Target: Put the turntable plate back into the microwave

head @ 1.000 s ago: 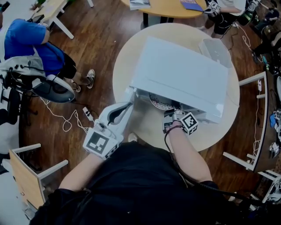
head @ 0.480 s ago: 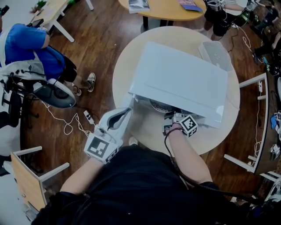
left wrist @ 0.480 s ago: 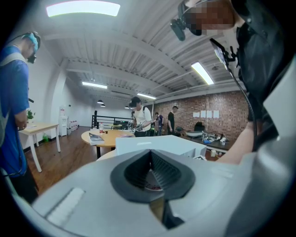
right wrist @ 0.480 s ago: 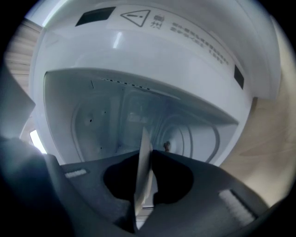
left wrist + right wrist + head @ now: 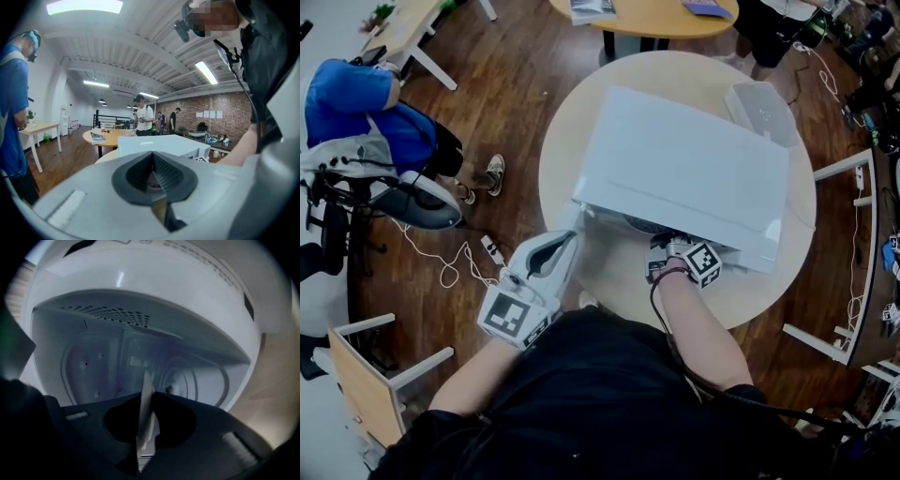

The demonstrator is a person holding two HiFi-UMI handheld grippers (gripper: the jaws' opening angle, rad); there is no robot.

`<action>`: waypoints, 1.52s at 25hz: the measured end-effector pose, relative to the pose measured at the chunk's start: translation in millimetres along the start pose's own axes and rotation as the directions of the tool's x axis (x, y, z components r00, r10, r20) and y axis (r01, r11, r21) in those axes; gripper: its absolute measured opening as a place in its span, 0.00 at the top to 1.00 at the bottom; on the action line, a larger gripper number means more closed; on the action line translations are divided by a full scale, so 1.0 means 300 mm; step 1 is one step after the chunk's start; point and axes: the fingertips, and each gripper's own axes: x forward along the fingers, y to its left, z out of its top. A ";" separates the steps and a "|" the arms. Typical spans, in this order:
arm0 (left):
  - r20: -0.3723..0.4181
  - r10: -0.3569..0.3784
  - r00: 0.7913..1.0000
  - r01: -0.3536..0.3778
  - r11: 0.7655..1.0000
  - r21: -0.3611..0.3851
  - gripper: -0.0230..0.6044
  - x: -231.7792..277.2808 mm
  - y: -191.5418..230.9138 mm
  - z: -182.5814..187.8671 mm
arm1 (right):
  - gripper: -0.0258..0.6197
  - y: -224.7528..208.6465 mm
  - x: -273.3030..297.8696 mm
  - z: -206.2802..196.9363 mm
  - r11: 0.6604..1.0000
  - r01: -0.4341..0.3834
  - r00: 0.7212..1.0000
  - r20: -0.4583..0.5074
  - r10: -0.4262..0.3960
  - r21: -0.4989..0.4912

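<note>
Right gripper (image 5: 148,398) pinches the turntable plate (image 5: 145,420) edge-on at the microwave (image 5: 684,169) mouth. Head view: a second ago its patterned rim showed at the gripper's 11 o'clock; now it barely shows. Left gripper (image 5: 152,171) unmoved at the microwave's 8 o'clock, jaws pressed together.

Microwave (image 5: 684,164) cavity (image 5: 93,357): open, unobstructed inside.
Cavity mouth: partly taken by right gripper (image 5: 150,393) clamping turntable plate (image 5: 144,427).
Table (image 5: 619,272) front strip: bare beside left gripper (image 5: 572,234).
</note>
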 end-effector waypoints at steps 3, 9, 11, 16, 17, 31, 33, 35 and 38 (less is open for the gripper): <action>-0.005 -0.011 1.000 0.011 1.000 0.002 0.96 0.012 -0.002 -0.002 | 0.91 -0.003 0.009 0.005 1.000 0.006 1.000 0.008 -0.006 0.005; -0.014 -0.017 1.000 0.017 1.000 -0.002 0.96 0.023 0.005 -0.011 | 0.91 -0.013 0.022 0.012 1.000 0.013 1.000 0.017 -0.013 0.017; -0.012 -0.017 1.000 0.017 1.000 -0.005 0.96 0.026 0.009 -0.009 | 0.91 -0.025 0.027 0.017 1.000 0.015 1.000 0.023 -0.016 0.020; -0.026 -0.014 1.000 0.014 1.000 -0.002 0.96 0.030 0.002 -0.010 | 0.91 -0.035 0.038 0.026 1.000 0.017 0.999 0.032 -0.017 0.021; -0.018 -0.008 1.000 0.007 1.000 -0.014 0.96 0.035 0.000 0.005 | 0.91 -0.034 0.043 0.026 1.000 0.016 0.999 0.033 -0.017 0.022; 0.021 0.027 0.999 -0.026 0.999 -0.025 0.96 0.047 -0.008 0.054 | 0.91 -0.043 0.104 0.035 0.999 0.029 0.998 0.051 -0.031 0.033; 0.019 0.026 0.999 -0.026 0.999 -0.025 0.96 0.048 -0.006 0.054 | 0.91 -0.047 0.107 0.034 0.999 0.030 0.998 0.062 -0.032 0.039; 0.016 0.026 1.000 -0.025 0.999 -0.023 0.96 0.046 -0.005 0.055 | 0.91 -0.048 0.111 0.038 0.999 0.030 0.997 0.076 -0.033 0.045; 0.017 0.025 1.000 -0.025 0.999 -0.027 0.96 0.045 -0.005 0.061 | 0.91 -0.047 0.117 0.050 0.998 0.038 0.994 0.098 -0.043 0.050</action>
